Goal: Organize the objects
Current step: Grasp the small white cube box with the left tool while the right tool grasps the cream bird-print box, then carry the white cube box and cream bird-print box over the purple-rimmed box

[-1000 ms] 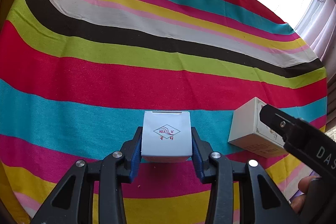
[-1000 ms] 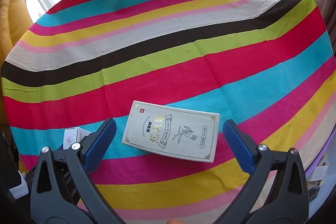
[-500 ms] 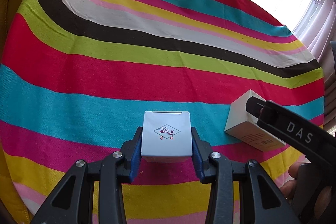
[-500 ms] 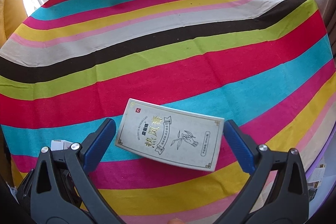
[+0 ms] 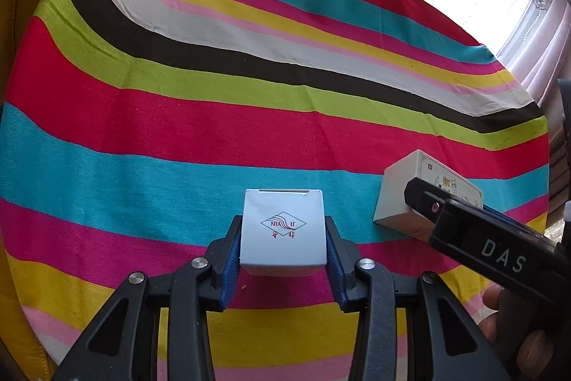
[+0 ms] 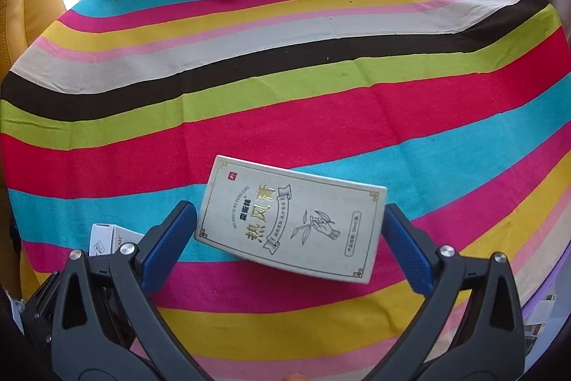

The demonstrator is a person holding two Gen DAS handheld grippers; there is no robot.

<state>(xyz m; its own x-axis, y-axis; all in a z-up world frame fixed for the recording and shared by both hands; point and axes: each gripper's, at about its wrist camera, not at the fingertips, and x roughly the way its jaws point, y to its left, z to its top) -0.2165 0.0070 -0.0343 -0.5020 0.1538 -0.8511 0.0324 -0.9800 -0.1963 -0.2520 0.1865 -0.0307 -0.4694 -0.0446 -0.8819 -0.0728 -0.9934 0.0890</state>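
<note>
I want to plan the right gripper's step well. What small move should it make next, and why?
Probably close the right gripper on the cream box. Its jaws stand open on either side of the box, which lies flat on the striped cloth, while the left gripper already clamps the small white box.

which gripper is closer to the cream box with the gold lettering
Right. The right gripper straddles the cream box, a blue pad at each end, not visibly pressing. The left gripper, off to its side, is shut on a small white box.
</note>
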